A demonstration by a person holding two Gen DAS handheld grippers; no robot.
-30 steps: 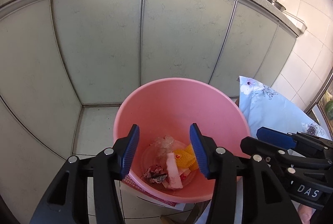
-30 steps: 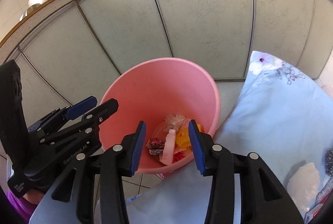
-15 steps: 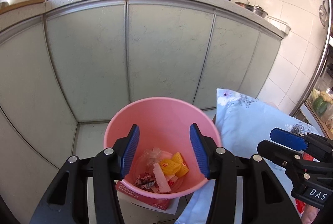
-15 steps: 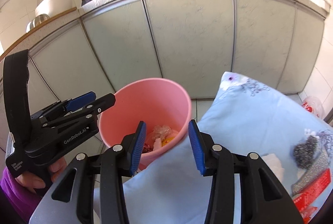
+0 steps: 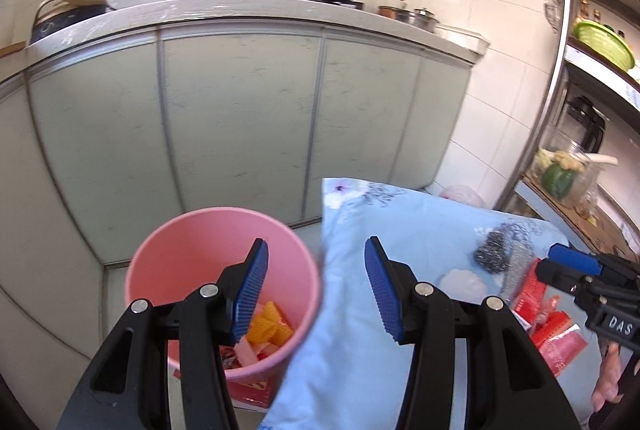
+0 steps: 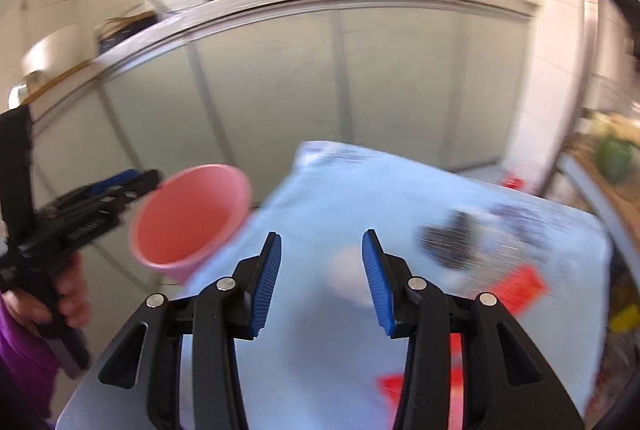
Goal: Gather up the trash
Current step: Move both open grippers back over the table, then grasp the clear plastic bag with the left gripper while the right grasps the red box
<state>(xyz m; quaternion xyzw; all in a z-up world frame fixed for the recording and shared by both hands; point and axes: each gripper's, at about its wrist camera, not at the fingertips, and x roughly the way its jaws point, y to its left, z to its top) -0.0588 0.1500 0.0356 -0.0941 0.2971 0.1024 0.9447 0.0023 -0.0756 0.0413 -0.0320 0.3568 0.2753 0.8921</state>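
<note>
Beyond the empty, parted right gripper [image 6: 322,280] lies what looks like white trash [image 6: 348,280].

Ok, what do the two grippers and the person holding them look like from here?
Both grippers are alike: the left gripper and right gripper have black plastic linkage arms with silver rivets and jaws faced with ribbed blue pads. The right one's body bears white letters "DAS"; the left one's lettering is too blurred to read. A purple sleeve shows at the left hand.
</note>
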